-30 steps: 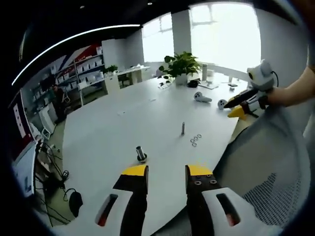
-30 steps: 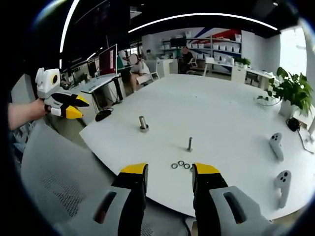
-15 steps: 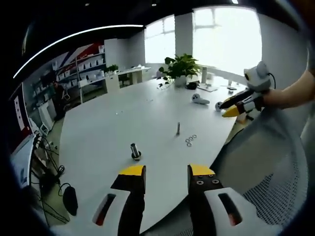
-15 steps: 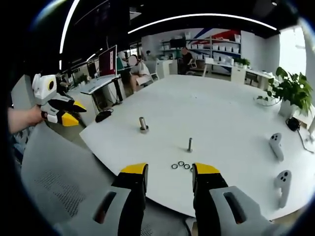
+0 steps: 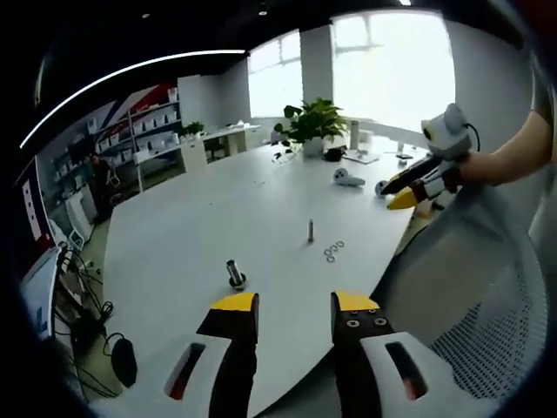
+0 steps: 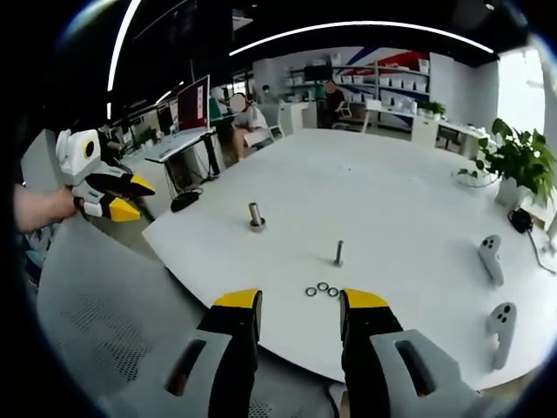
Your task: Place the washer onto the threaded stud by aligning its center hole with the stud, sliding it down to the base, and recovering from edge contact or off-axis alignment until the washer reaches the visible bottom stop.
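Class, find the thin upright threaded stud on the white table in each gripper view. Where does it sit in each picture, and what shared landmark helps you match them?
Left gripper view: the threaded stud stands near centre, just left of the washers.
Right gripper view: the threaded stud stands just above the washers, right of centre.
Shared landmark: the potted plant at the table's far edge.

Open white surface (image 6: 365, 192) ahead of the right tool (image 6: 299, 313), bare around the stud (image 6: 338, 253). Three washers (image 6: 322, 289) just ahead of the tips; a thicker post (image 6: 255, 216) ahead-left; two controllers (image 6: 493, 261) far right; mesh chair back (image 6: 104, 322) below-left.
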The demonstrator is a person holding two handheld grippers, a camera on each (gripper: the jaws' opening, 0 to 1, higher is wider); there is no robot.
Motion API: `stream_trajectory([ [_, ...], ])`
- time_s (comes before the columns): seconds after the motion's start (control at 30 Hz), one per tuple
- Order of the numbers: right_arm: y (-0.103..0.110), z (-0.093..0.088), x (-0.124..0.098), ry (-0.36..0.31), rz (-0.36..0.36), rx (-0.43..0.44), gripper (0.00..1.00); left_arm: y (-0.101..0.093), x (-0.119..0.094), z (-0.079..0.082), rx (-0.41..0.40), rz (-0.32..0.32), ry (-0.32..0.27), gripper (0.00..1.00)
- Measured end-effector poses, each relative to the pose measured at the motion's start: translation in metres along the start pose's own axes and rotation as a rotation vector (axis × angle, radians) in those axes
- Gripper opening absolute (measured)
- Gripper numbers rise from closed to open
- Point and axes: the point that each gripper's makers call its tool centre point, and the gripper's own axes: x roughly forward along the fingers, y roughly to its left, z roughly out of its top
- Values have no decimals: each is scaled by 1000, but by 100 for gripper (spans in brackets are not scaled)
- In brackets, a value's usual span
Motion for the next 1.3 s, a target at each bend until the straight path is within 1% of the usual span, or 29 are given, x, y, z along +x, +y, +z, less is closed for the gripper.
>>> stream_trajectory([
  [0.1, 1, 0, 0, 0, -1, -3, 38, 2, 0, -2, -14, 5, 3, 31],
  [0.33, 1, -1, 0, 7, -2, 1, 38, -1, -1, 2, -30, -12, -35, 32],
  [0.47, 2, -4, 0, 18, -1, -8, 38, 0, -3, 6, -29, -5, -55, 32],
  [0.5, 1, -5, 0, 21, -4, -4, 38, -2, -4, 7, -40, -16, -65, 33],
  [0.57, 2, -6, 0, 23, 0, 10, 38, -4, -3, 4, -42, -29, -53, 33],
  [0.63, 3, -6, 1, 32, -1, -9, 38, -4, -2, 4, -40, -35, -48, 33],
  [0.73, 2, -7, 2, 37, 0, -6, 38, 0, -5, 8, -54, -20, -73, 32],
  [0.8, 2, -9, 1, 42, -5, 0, 38, 1, -5, 7, -63, -13, -74, 32],
  [0.93, 1, -10, 1, 52, -14, -3, 38, 1, -4, 6, -50, -9, -67, 32],
  [0.97, -1, -11, 2, 57, -17, 1, 38, 1, -4, 7, -53, -13, -68, 32],
  [1.03, -2, -10, 1, 47, -14, 22, 39, -2, -5, 11, -73, -35, -89, 32],
  [1.17, -2, -11, 1, 55, -27, 18, 39, -4, -5, 10, -69, -42, -87, 31],
  [1.3, -4, -15, 3, 81, -33, 8, 39, -4, -3, 9, -66, -41, -76, 31],
])
